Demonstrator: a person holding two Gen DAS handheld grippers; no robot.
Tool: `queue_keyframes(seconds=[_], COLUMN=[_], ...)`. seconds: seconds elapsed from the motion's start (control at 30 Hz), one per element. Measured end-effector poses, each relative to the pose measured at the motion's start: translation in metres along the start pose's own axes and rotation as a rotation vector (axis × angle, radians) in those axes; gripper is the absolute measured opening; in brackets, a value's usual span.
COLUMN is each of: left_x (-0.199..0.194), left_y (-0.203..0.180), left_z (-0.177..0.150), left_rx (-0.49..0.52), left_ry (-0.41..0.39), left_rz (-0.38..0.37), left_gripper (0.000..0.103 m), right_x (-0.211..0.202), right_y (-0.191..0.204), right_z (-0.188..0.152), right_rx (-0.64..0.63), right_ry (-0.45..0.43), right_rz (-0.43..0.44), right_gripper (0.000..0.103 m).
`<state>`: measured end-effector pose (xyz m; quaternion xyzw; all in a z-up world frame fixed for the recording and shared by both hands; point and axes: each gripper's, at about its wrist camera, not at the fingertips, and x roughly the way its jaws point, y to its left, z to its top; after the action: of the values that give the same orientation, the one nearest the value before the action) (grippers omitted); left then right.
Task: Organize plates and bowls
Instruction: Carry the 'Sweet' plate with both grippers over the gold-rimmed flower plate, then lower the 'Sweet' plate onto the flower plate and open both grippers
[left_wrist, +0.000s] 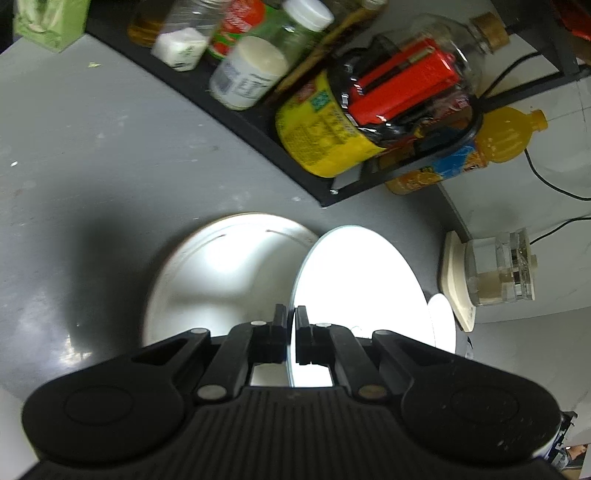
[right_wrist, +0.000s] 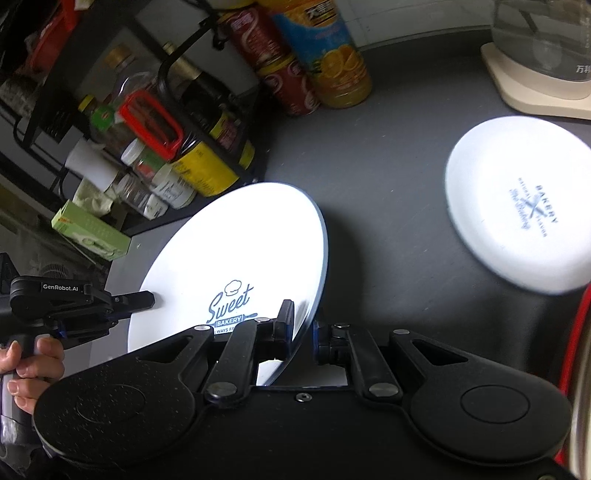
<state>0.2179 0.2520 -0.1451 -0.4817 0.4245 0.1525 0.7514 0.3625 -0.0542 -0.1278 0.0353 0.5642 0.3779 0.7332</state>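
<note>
A white plate (right_wrist: 236, 251) with a blue rim and a blue "Sweet Bakery" print hangs tilted above the dark counter, held from two sides. My right gripper (right_wrist: 303, 318) is shut on its near rim. My left gripper (right_wrist: 149, 298) pinches the opposite edge; in its own view the left gripper (left_wrist: 291, 314) is shut on the plate (left_wrist: 354, 280), seen nearly edge-on. A second white plate (left_wrist: 221, 273) lies flat on the counter just beyond and left of it. A white bowl (right_wrist: 517, 218) with a blue print sits on the counter at the right, apart from both grippers.
A black wire rack (left_wrist: 258, 122) packed with jars and bottles runs along the back. An orange juice bottle (right_wrist: 332, 55) and red cans (right_wrist: 280, 66) stand beside it. A glass kettle on a cream base (right_wrist: 532, 74) is far right, a green box (right_wrist: 92, 232) left.
</note>
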Motion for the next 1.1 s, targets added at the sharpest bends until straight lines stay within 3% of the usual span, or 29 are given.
queue_keyframes(seconds=[0.53, 1.1], left_x=[-0.007, 0.003], left_y=[0.043, 0.043], left_z=[-0.009, -0.014], left_rx=[-0.011, 0.057], left_ry=[0.015, 0.022], left_rz=[0.051, 0.132], left_gripper=[0.002, 0.005], right_x=[0.015, 0.027], right_y=[0.028, 0.035], right_z=[-0.015, -0.024], right_rx=[-0.056, -0.077], right_ry=[0.021, 0.044], right_rz=[-0.04, -0.097], right_gripper=[0.01, 0.009])
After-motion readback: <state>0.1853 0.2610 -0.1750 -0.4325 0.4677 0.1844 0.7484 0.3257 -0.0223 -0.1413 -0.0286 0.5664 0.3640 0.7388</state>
